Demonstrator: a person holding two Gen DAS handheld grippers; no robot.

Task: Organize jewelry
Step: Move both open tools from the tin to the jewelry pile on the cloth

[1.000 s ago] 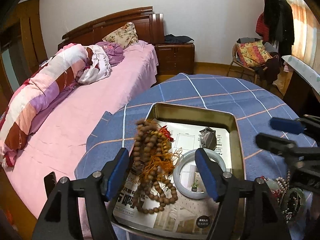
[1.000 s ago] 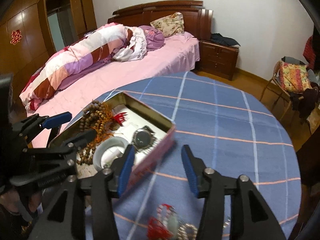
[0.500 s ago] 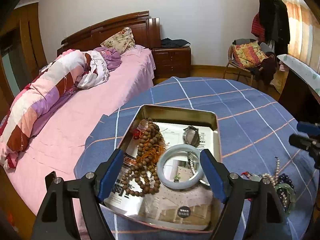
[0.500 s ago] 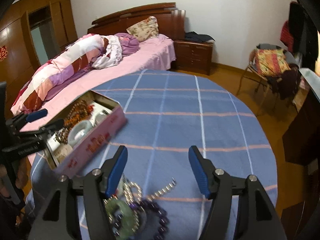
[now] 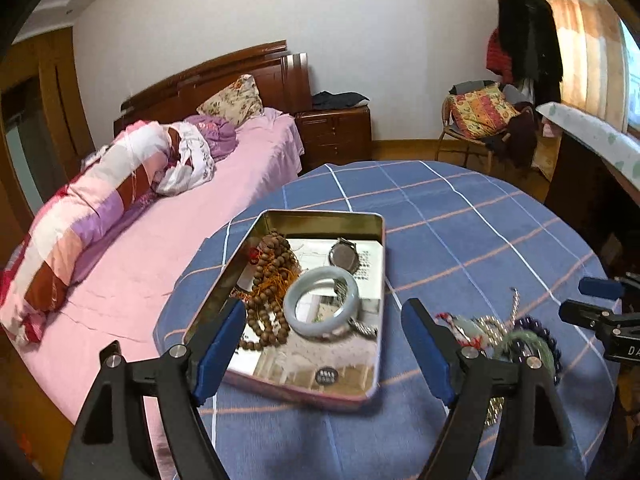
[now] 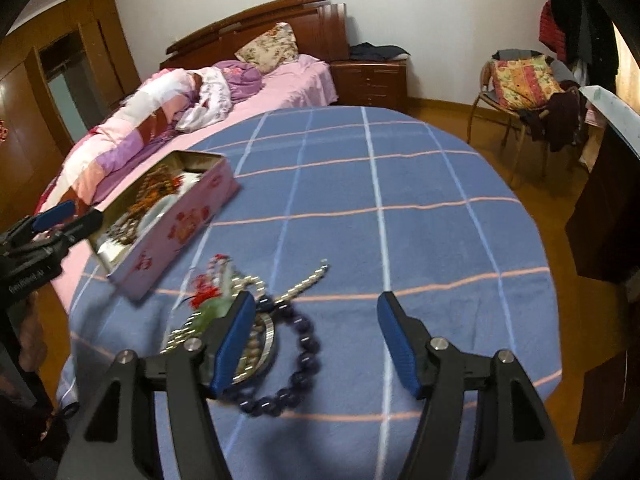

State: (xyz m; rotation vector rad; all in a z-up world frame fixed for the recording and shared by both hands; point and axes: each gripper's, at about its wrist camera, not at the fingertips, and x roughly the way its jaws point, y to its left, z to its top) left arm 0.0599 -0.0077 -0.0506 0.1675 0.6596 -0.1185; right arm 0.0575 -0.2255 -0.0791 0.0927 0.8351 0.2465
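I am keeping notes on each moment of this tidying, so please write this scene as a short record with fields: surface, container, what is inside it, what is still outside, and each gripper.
surface: round table with blue checked cloth
container: open tin box, lid off
inside the box: wooden bead string, pale bangle, watch
outside on the cloth: loose jewelry pile, dark purple bead bracelet
left gripper: open, holds nothing
right gripper: open, holds nothing
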